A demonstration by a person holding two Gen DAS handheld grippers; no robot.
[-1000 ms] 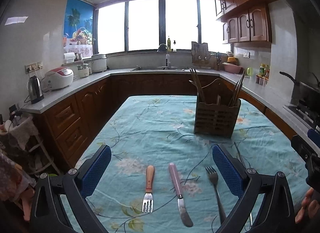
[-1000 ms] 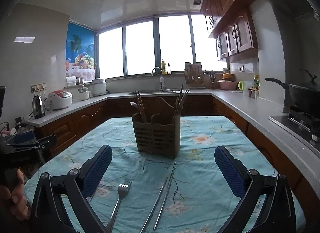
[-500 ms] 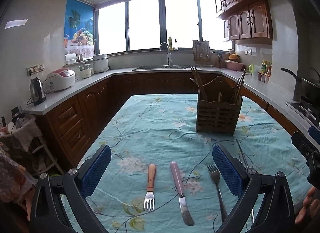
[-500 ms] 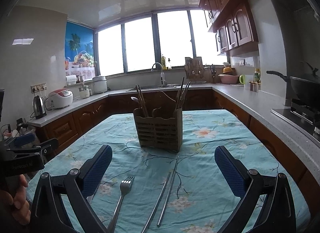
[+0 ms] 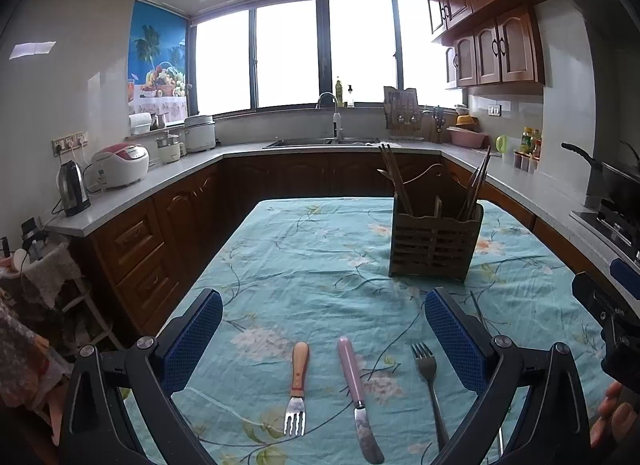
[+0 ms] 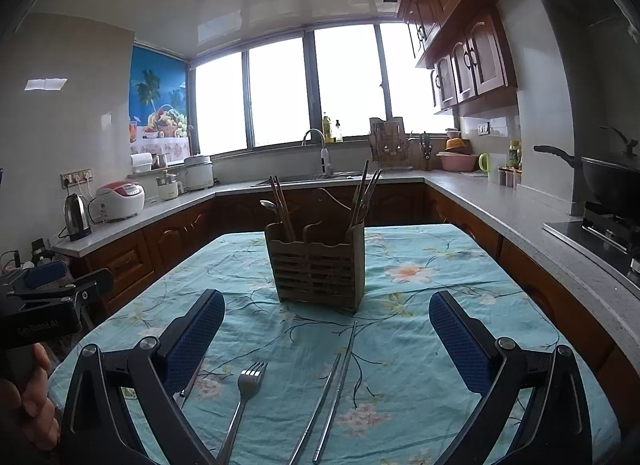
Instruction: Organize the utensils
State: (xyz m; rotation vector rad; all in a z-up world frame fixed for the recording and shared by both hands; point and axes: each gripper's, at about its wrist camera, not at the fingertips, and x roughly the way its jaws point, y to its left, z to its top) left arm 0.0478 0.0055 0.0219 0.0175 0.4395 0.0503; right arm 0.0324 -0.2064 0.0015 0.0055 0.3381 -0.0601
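A wooden-handled fork [image 5: 297, 389], a pink-handled knife [image 5: 357, 389] and a steel fork [image 5: 430, 389] lie side by side on the floral tablecloth [image 5: 320, 257], between the wide-open fingers of my left gripper [image 5: 324, 335]. A slatted wooden utensil holder [image 5: 434, 243] with chopsticks and spoons stands farther back on the right. In the right wrist view the holder [image 6: 318, 265] stands straight ahead. The steel fork [image 6: 244, 397] and a pair of metal chopsticks [image 6: 332, 389] lie between the open fingers of my right gripper [image 6: 326, 337]. Both grippers hold nothing.
Grey counters [image 5: 132, 193] with brown cabinets run around the table on three sides. A kettle [image 5: 72, 187] and rice cooker [image 5: 120, 159] stand on the left, a sink [image 5: 320, 141] at the back, a wok [image 6: 612, 181] on the stove at right. A hand [image 6: 28, 397] holds the left gripper.
Both cameras tilted slightly, so the utensils and holder sit a little lower in view. Nothing on the table moved and both grippers stayed open.
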